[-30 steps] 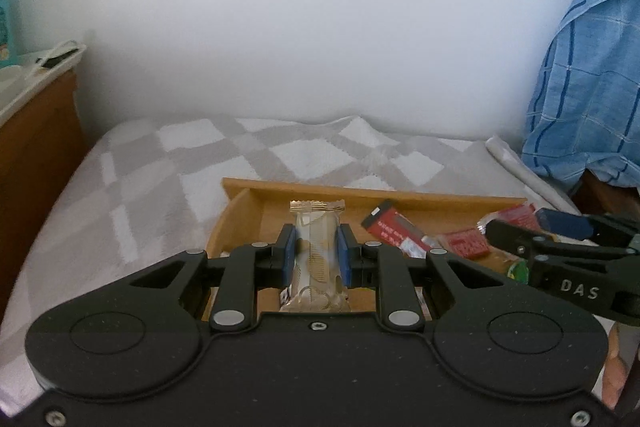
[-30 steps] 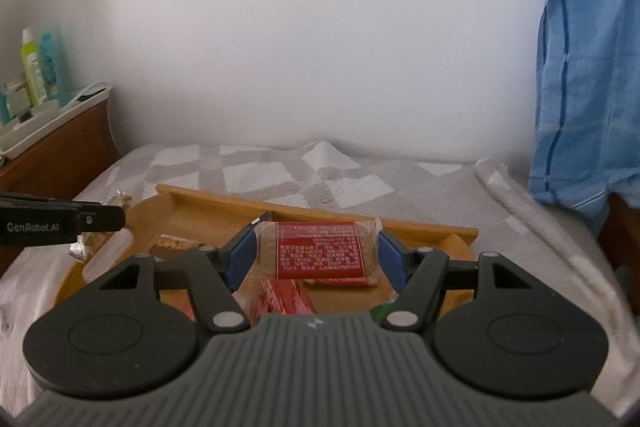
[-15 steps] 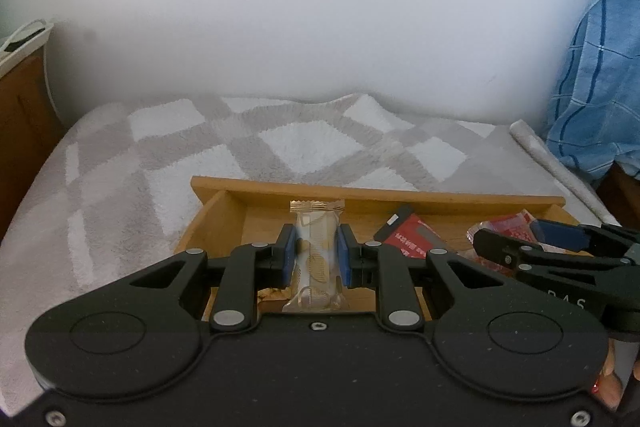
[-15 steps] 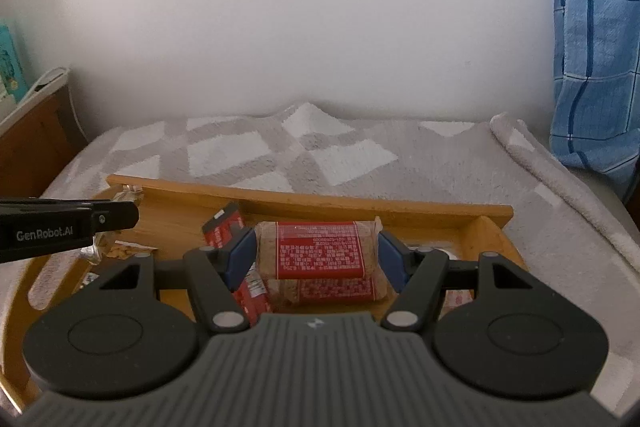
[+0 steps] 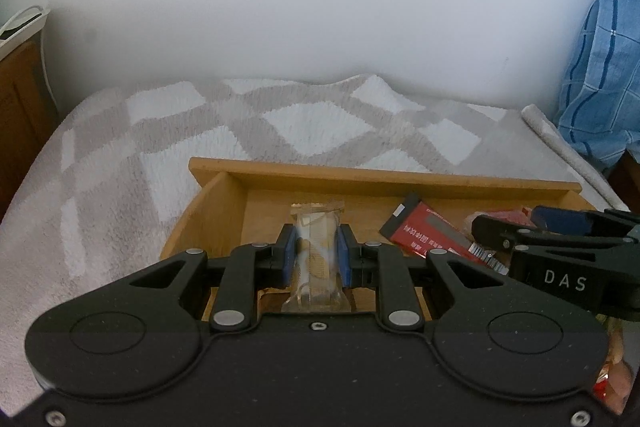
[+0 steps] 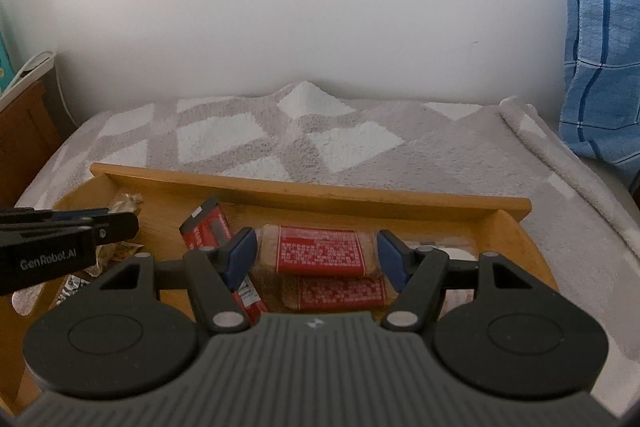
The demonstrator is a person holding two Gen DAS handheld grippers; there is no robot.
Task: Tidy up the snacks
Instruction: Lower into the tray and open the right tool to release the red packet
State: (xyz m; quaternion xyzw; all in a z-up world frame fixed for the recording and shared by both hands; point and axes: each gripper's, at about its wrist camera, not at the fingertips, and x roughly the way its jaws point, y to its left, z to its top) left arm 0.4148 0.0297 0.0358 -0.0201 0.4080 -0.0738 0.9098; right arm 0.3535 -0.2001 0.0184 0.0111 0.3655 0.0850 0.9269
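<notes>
A wooden tray (image 5: 360,175) lies on a grey-and-white blanket. My left gripper (image 5: 318,247) is shut on a clear-wrapped pale biscuit packet (image 5: 316,263), held upright just over the tray's left part. In the right wrist view my right gripper (image 6: 318,251) is shut on a red-labelled snack packet (image 6: 318,253), its blue pads pressing both ends, low over the tray (image 6: 320,189). A matching red packet (image 6: 340,293) lies right beneath it. A dark red packet (image 6: 208,227) leans in the tray between the two grippers. The left gripper (image 6: 120,223) shows at the left edge there.
The patterned blanket (image 6: 240,139) covers the surface up to a white wall. A blue checked cloth (image 6: 600,67) hangs at the right. A wooden cabinet (image 5: 16,107) stands at the left. More wrapped snacks (image 6: 120,251) lie in the tray's left end.
Both grippers have come forward and down toward the tray, each keeping its packet. The tray now fills more of both views, mostly over the first half second.
</notes>
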